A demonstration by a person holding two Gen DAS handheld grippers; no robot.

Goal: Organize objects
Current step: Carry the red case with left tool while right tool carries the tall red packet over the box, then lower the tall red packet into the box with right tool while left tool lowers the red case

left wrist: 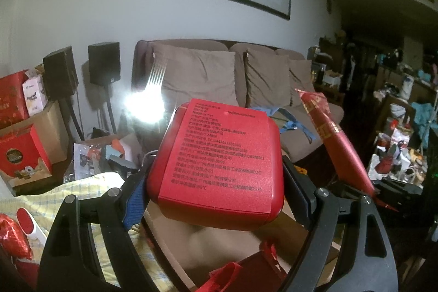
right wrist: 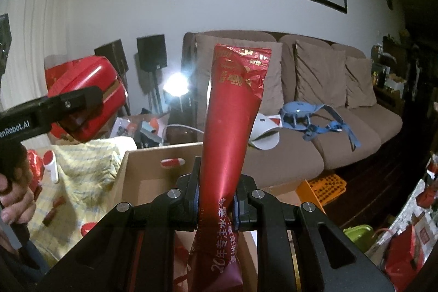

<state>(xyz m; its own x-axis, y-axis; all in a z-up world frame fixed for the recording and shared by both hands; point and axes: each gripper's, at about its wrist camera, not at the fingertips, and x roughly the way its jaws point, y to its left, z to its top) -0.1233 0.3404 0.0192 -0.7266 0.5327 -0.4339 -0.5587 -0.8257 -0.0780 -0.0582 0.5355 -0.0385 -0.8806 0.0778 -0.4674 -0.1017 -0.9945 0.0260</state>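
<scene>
Red box (left wrist: 216,163) sits clamped flat in wide left tongs (left wrist: 216,193), red pouch (right wrist: 232,111) stands upright, long axis vertical, pinched low in narrow right tongs (right wrist: 216,207), both held over the open carton (right wrist: 153,168), pouch nearer its mouth.

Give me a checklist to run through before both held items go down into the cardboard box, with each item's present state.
1. Left tool holds the red tin between its pads: ok.
2. Right tool is clamped on the red foil pouch: ok.
3. Cardboard box is open on top, below both tools: ok.
4. Room left inside the box: cannot tell; its floor is mostly hidden by the tools.
5. Pouch is sealed: not ok; its top edge looks torn and crumpled.
6. Tin and pouch are apart from each other: ok.
</scene>
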